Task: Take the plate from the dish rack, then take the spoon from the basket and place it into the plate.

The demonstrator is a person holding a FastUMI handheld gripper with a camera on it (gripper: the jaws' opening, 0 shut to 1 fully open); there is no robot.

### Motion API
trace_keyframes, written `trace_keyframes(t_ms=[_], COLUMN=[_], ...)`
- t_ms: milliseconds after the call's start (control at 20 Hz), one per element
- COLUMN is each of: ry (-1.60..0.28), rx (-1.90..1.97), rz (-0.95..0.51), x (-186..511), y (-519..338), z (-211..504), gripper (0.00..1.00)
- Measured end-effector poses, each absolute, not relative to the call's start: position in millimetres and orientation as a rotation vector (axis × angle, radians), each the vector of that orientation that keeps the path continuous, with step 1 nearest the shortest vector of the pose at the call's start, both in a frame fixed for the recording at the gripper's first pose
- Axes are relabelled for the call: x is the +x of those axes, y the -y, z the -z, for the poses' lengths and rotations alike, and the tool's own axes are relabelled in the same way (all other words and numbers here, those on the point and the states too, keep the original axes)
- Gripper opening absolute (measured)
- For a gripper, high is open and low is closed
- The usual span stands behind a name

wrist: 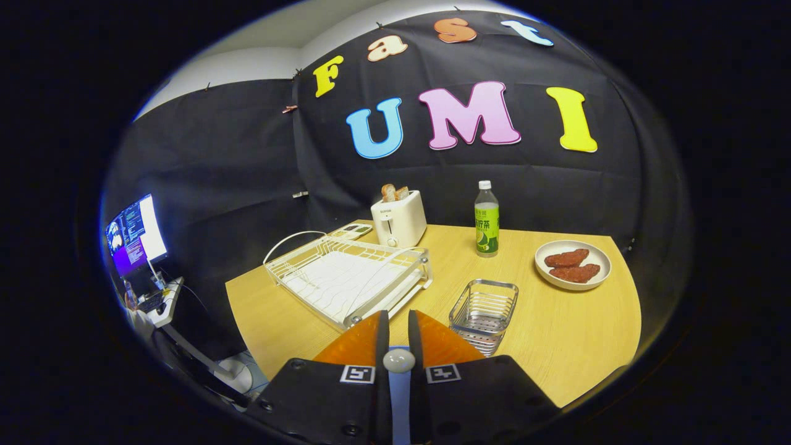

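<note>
Gripper nearly closed, perhaps pinching a spoon; one dish rack, one basket

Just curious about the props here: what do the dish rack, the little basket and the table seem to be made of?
Dish rack: thin white wire, probably coated metal, matte.
Basket: bare metal, likely steel, going by its silvery shine and perforated bottom.
Table: light wood or wood-look laminate, with fine grain lines.
The hand-held gripper has its fingers nearly closed, with something small and pale, round-ended, between them.
</note>
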State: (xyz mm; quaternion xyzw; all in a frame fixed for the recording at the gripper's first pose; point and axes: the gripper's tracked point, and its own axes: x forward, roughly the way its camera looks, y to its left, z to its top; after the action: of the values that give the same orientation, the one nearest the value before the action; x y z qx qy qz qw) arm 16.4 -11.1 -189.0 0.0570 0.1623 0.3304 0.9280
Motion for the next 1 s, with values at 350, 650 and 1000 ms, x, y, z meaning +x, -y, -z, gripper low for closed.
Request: trace_keyframes(t_ms=[350, 650, 1000], ry=[-0.423, -0.485, -0.324], rx=[0.099, 0.119, 0.019], rz=[-0.680, -0.657, -0.618], x=[6.3, 9.2, 28.0], y=[5.2, 19.1, 26.8], z=[226.9, 228.3, 148.5], gripper=[0.18, 0.42, 0.98])
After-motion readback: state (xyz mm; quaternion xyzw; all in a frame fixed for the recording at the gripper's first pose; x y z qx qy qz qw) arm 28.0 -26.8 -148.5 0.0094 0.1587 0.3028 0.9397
